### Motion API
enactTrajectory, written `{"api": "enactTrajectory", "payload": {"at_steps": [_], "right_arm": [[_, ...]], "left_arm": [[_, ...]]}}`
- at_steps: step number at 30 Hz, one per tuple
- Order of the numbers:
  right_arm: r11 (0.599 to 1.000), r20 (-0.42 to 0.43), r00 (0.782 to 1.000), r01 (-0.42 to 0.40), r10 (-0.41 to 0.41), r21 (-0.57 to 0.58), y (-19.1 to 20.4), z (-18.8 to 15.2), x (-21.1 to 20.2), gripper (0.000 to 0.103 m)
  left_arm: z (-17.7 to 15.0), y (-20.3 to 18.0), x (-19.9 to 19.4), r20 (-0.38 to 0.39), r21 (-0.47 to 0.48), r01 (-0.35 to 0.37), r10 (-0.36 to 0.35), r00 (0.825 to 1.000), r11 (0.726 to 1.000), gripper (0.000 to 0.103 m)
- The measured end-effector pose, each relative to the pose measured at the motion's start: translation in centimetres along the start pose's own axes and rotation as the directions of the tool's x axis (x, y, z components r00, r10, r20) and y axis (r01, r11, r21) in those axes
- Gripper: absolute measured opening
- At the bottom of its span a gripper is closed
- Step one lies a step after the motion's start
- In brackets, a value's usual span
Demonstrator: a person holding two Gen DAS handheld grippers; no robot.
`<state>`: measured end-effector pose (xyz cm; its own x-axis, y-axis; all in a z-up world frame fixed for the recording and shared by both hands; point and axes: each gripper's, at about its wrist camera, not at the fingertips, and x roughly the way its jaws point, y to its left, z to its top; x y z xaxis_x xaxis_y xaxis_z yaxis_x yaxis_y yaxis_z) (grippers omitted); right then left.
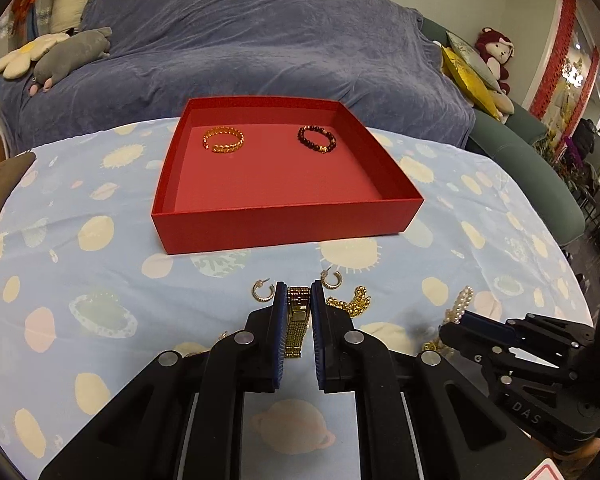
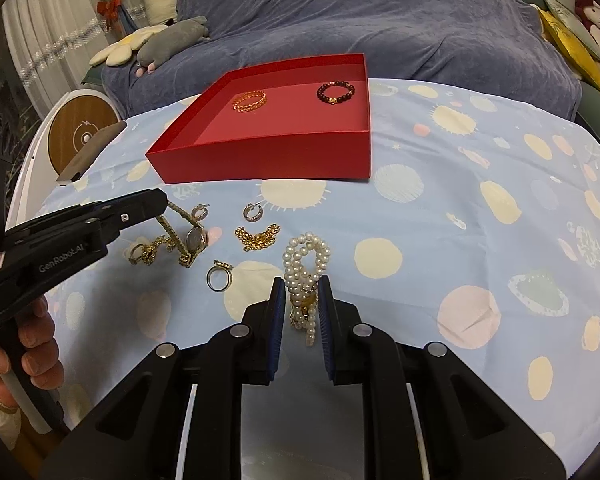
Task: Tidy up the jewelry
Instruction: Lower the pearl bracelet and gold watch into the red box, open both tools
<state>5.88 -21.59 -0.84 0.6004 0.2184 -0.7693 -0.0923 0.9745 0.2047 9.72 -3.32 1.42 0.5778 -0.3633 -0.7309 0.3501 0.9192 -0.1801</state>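
A red box stands on the table, holding a gold bracelet and a dark bead bracelet. My left gripper is shut on a gold watch, lifting its band. My right gripper is shut on a pearl necklace. On the cloth lie two hoop earrings, a gold chain, a ring and more gold pieces.
The table has a blue patterned cloth. A sofa under a blue-grey cover stands behind with plush toys. A round wooden item and a brown pouch sit at the left table edge.
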Motion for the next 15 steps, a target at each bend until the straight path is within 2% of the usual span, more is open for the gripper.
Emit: {"api": "enactTrajectory", "payload": {"at_steps": [9, 15], "right_arm": [[0.999, 0.067, 0.997, -0.036, 0.034, 0.034, 0.6, 3.0, -1.6, 0.016], [0.999, 0.142, 0.989, -0.034, 0.033, 0.007, 0.7, 8.7, -2.9, 0.016]], "left_arm": [[2.8, 1.9, -4.4, 0.108, -0.054, 0.013, -0.007, 0.994, 0.998, 0.009], [7.2, 3.1, -5.9, 0.173, -0.062, 0.001, 0.01, 0.985, 0.998, 0.009]]}}
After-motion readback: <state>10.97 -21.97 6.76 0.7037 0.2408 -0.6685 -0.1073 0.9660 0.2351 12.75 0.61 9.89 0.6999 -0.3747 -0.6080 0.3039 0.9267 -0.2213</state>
